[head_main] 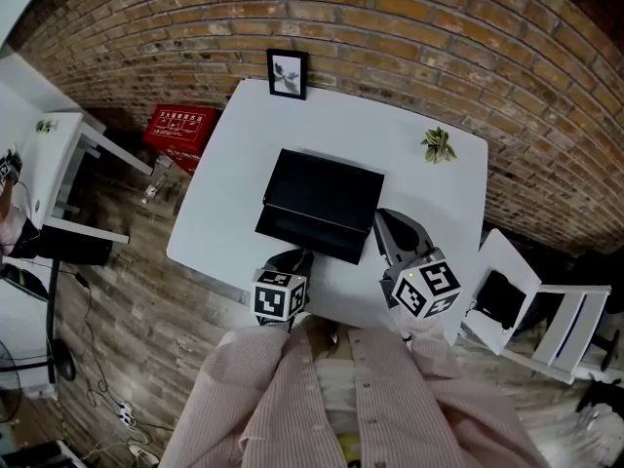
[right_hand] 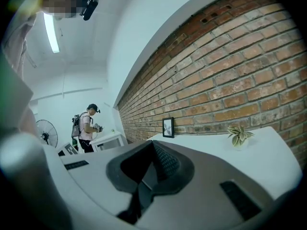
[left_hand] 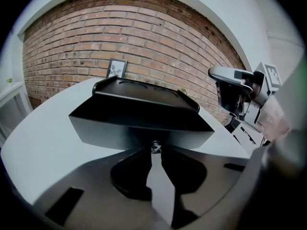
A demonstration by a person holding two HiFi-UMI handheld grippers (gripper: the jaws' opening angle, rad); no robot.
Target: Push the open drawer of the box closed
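Pale pink button-front shirt (head_main: 292, 398); black-white marker cubes (head_main: 280, 295).

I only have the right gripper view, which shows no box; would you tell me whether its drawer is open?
Observer: Yes, the drawer juts from the black box toward the person.
Operator: Where is the left claw?
Observer: The left claw is shut on the drawer's small knob.
Operator: And my right claw?
Observer: The right claw sits just right of the box, alongside the drawer.
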